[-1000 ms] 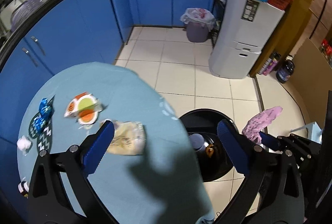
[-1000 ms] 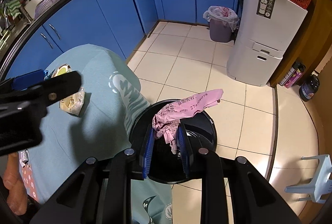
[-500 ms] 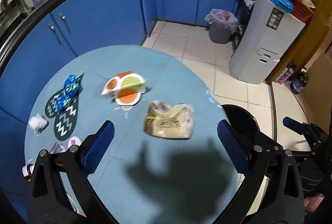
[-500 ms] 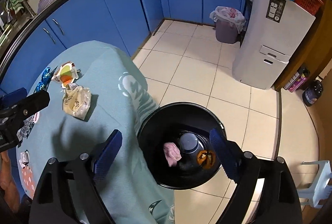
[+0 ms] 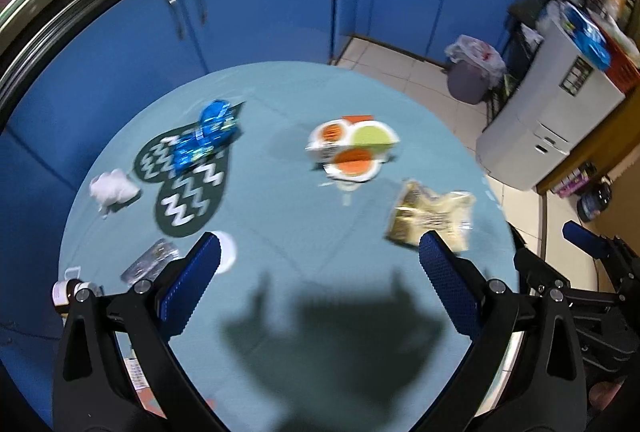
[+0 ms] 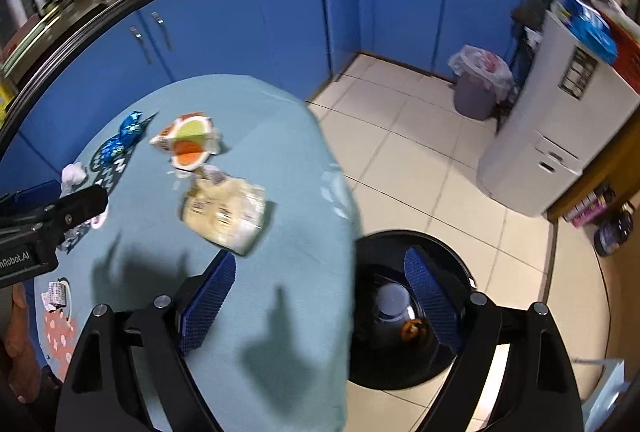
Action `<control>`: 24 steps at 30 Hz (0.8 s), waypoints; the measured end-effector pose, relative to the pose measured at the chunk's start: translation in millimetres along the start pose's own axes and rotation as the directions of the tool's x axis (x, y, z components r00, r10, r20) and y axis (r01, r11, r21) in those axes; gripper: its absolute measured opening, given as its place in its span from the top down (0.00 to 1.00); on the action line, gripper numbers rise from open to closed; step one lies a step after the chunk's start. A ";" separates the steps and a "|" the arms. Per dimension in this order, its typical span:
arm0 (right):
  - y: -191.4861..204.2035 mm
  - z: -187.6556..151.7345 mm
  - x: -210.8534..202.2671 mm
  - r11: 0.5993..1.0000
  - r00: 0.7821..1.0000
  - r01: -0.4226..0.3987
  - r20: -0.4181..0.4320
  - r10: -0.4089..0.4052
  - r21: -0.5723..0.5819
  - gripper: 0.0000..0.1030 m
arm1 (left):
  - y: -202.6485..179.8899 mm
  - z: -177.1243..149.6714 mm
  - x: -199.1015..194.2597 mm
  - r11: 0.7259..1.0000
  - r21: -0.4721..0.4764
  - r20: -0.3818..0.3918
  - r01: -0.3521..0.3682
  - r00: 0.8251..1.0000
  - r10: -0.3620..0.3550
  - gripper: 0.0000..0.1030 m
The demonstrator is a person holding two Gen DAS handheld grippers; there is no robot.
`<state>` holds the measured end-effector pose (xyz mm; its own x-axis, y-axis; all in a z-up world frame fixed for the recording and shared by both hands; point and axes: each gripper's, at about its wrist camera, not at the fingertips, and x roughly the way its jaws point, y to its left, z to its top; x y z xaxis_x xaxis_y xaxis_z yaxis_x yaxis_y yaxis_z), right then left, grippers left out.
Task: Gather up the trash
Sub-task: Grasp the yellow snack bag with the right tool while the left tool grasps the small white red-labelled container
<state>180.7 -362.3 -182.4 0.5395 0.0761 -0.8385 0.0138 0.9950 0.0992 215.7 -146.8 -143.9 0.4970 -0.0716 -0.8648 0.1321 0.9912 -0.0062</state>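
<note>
A round table with a teal cloth (image 5: 280, 232) holds trash: a yellowish plastic bag (image 5: 432, 220), a white, green and orange wrapper (image 5: 352, 145), blue foil wrappers (image 5: 208, 135), a white tissue (image 5: 112, 187) and a clear wrapper (image 5: 150, 266). My left gripper (image 5: 316, 284) is open and empty above the table's near side. My right gripper (image 6: 316, 292) is open and empty over the table edge, beside the black bin (image 6: 404, 316) on the floor. The yellowish bag (image 6: 224, 213) lies just ahead of it.
A dark zigzag mat (image 5: 180, 187) lies under the blue wrappers. Blue cabinets (image 6: 240, 27) run behind the table. A grey lined bin (image 6: 478, 87) and a white appliance (image 6: 548, 135) stand on the tiled floor at right. A small bottle (image 5: 66, 290) stands at the table's left edge.
My right gripper opened and let go of the pink paper, which fell into the black bin, then swung left toward the table. My left gripper moved left over the table.
</note>
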 end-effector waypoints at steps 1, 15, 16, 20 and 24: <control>5.8 1.4 2.2 1.000 1.000 -0.009 -0.001 0.009 -0.008 0.18 | 6.8 -1.6 0.1 1.000 -0.009 -0.003 -0.003 1.000 0.003 0.05; 63.5 17.0 50.8 0.996 0.998 -0.039 -0.050 0.035 -0.077 0.18 | 71.6 -20.0 36.0 0.992 -0.127 -0.097 -0.022 0.995 0.009 0.05; 65.4 17.8 54.2 0.996 0.998 -0.034 -0.055 0.029 -0.081 0.18 | 73.0 -19.8 39.9 0.991 -0.131 -0.104 -0.023 0.995 0.009 0.05; 66.3 19.5 63.5 0.996 0.997 -0.022 -0.071 0.016 -0.081 0.18 | 80.2 -15.9 59.6 0.988 -0.154 -0.135 0.010 0.990 -0.031 0.05; 66.3 21.0 69.2 0.997 0.997 -0.019 -0.081 0.013 -0.076 0.18 | 77.5 -9.2 70.7 0.990 -0.136 -0.139 0.031 0.989 -0.050 0.06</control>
<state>236.7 -292.5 -222.5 0.4701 0.0939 -0.8776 -0.0607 0.9954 0.0740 253.2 -74.0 -210.2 0.3657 -0.1052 -0.9248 0.0294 0.9944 -0.1015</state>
